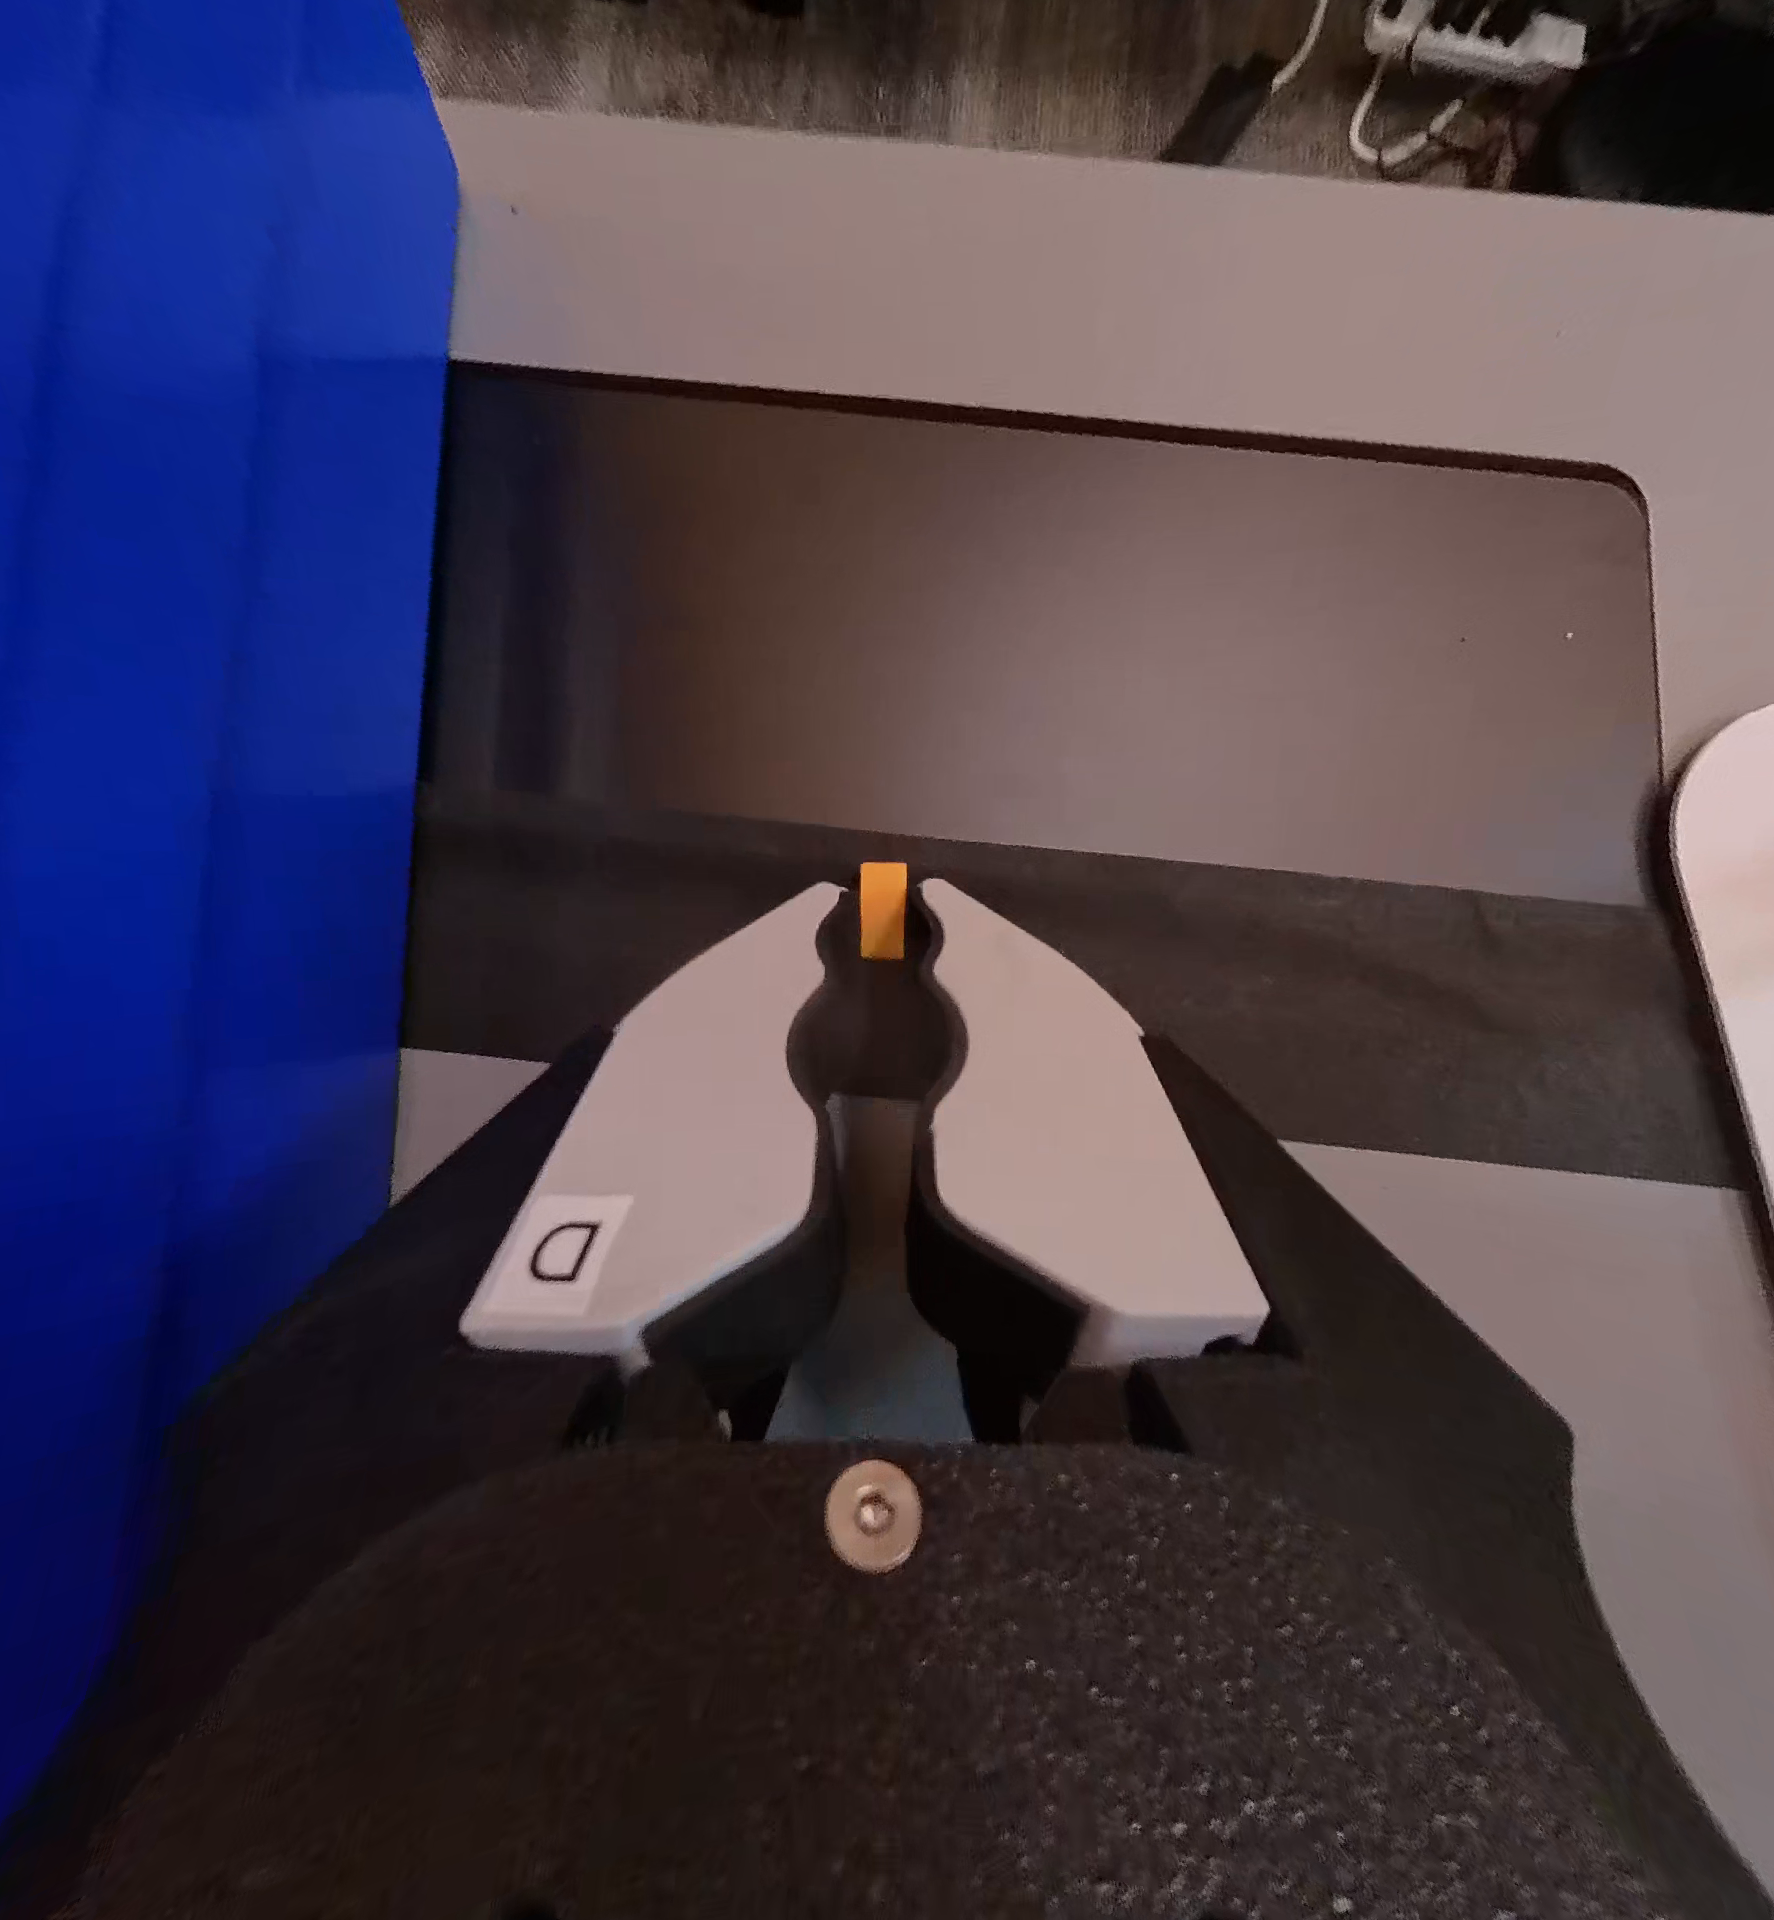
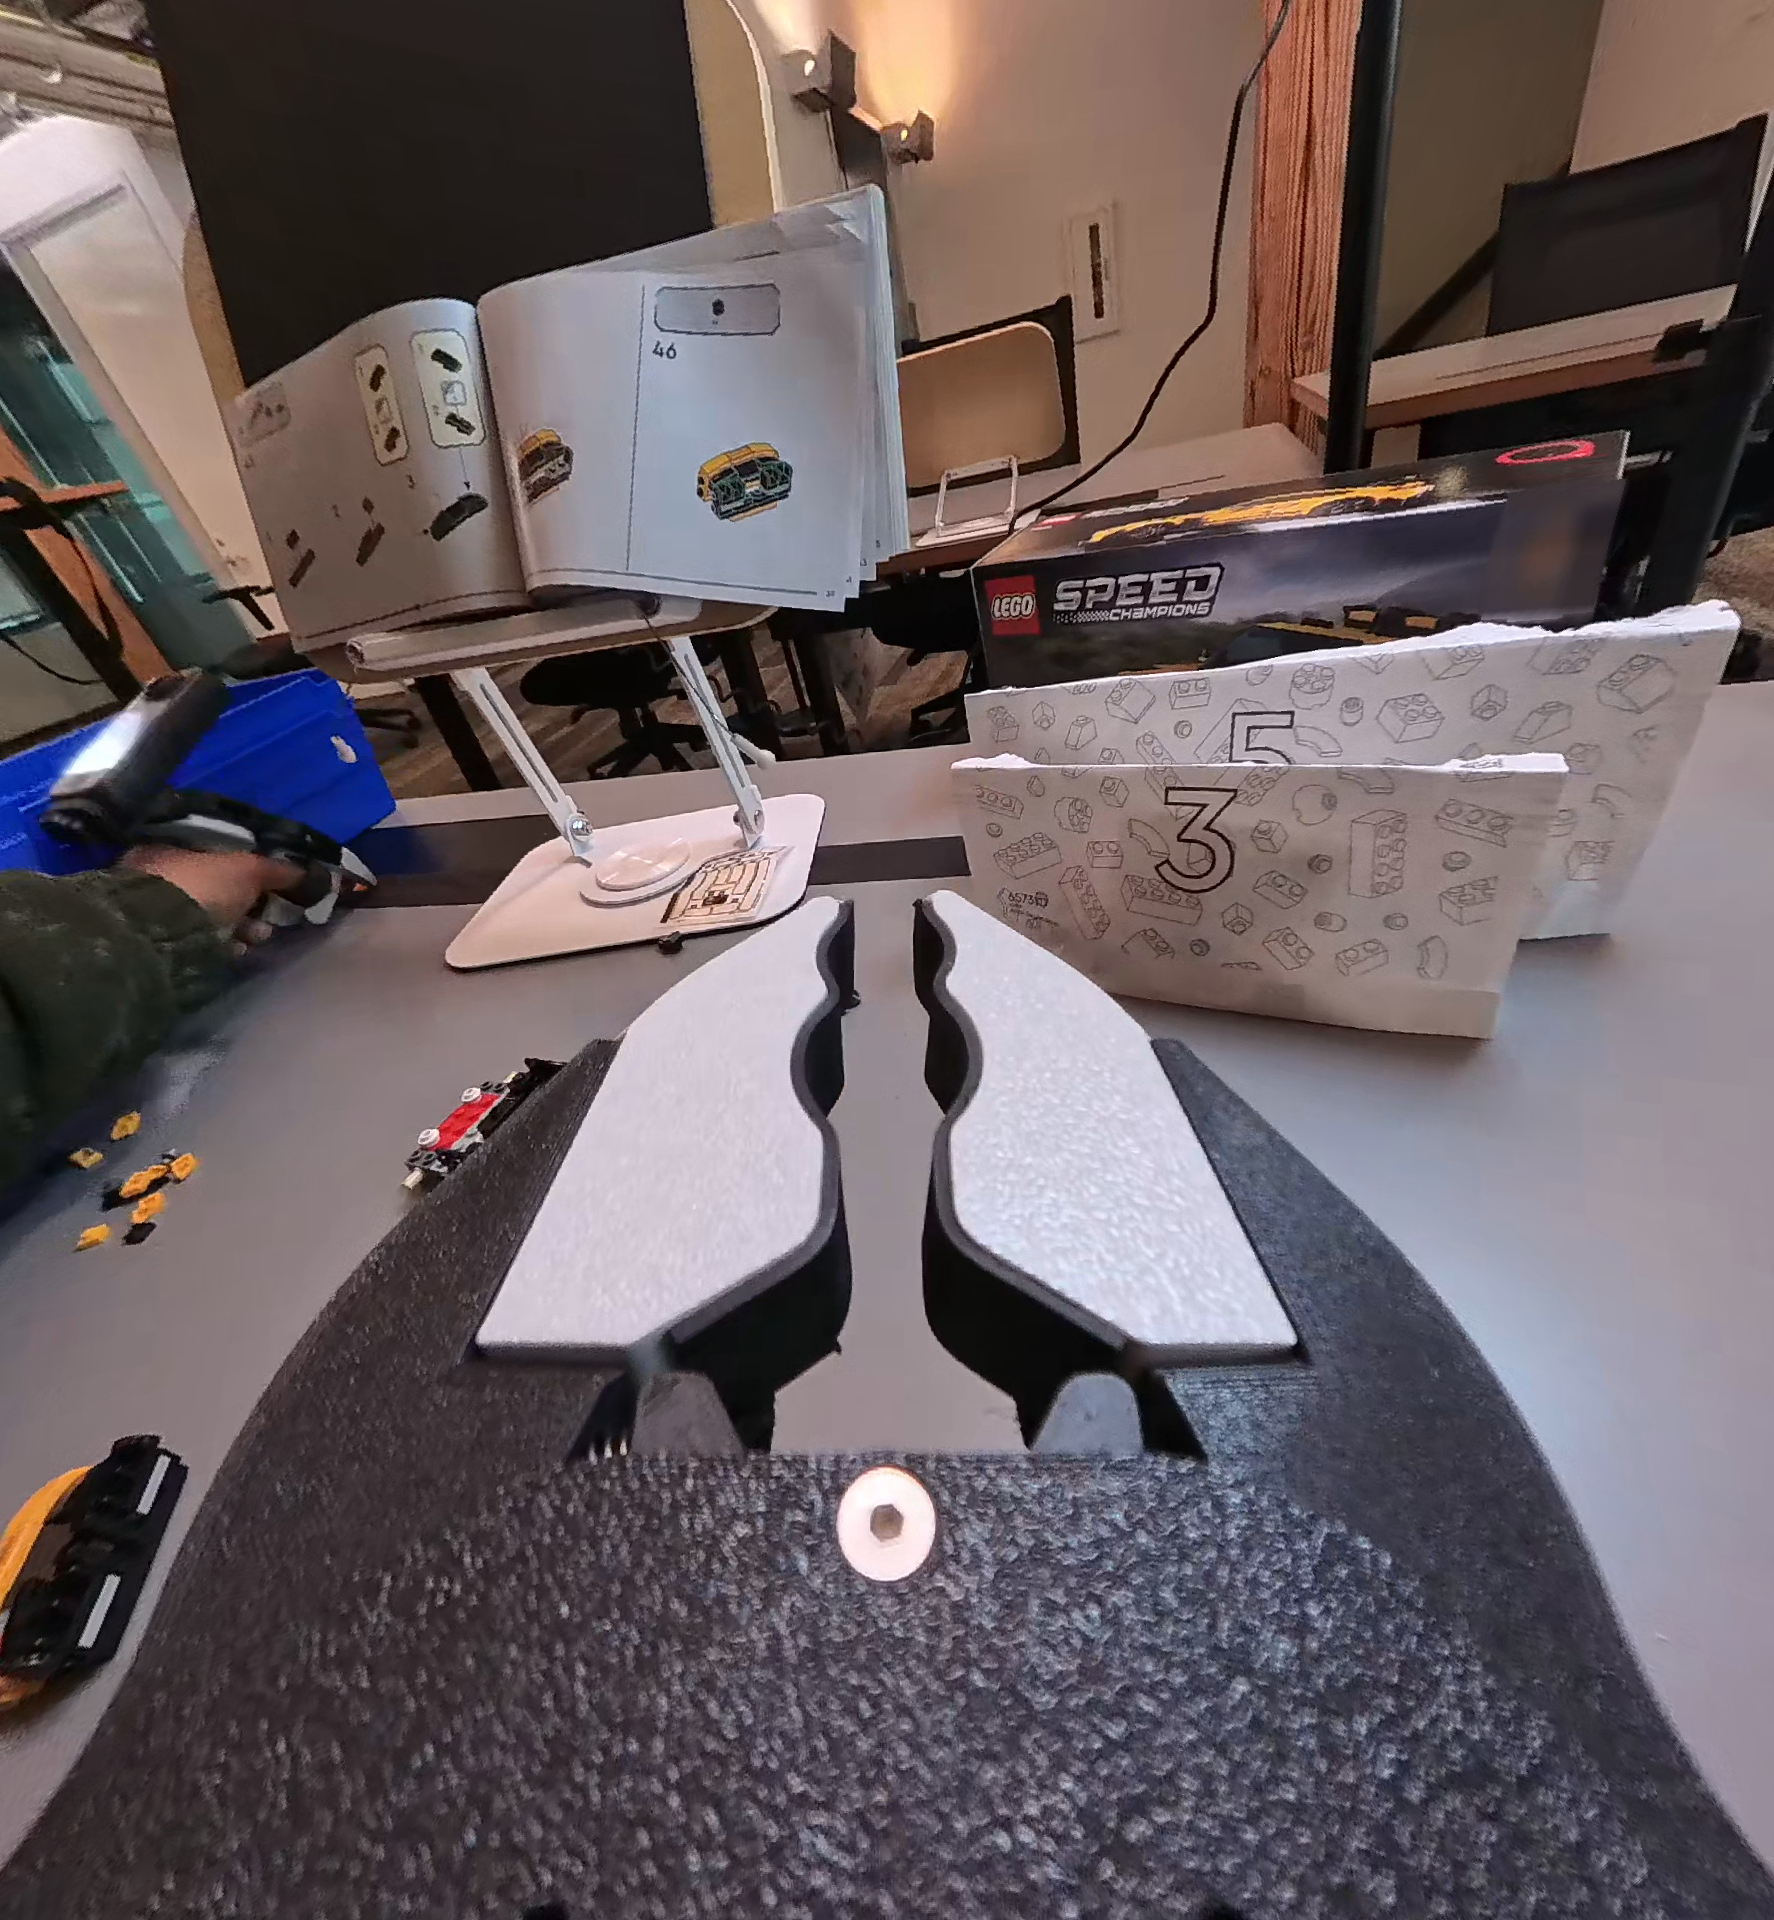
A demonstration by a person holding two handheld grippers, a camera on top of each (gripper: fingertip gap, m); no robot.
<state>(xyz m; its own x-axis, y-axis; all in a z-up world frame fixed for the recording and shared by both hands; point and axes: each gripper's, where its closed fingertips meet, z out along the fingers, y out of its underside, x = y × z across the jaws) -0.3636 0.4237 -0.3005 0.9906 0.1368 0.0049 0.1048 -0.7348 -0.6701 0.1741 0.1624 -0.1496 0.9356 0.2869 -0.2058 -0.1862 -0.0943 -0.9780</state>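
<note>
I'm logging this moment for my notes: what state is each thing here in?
Left gripper: shut on a small yellow piece.
Right gripper: open, nothing between its fingers.
Instruction booklet: open, propped on a white stand.
Front paper bag: torn open, upright.
Rear paper bag: torn open, upright.
Yellow and black model: part-built, on the grey table.
Small yellow pieces: loose, scattered.

An office is showing beyond the jaws: swivel chairs (image 2: 592,696), desks (image 2: 1548,364), carpet and cables surrounding the grey worktop (image 2: 1641,1195).
</note>
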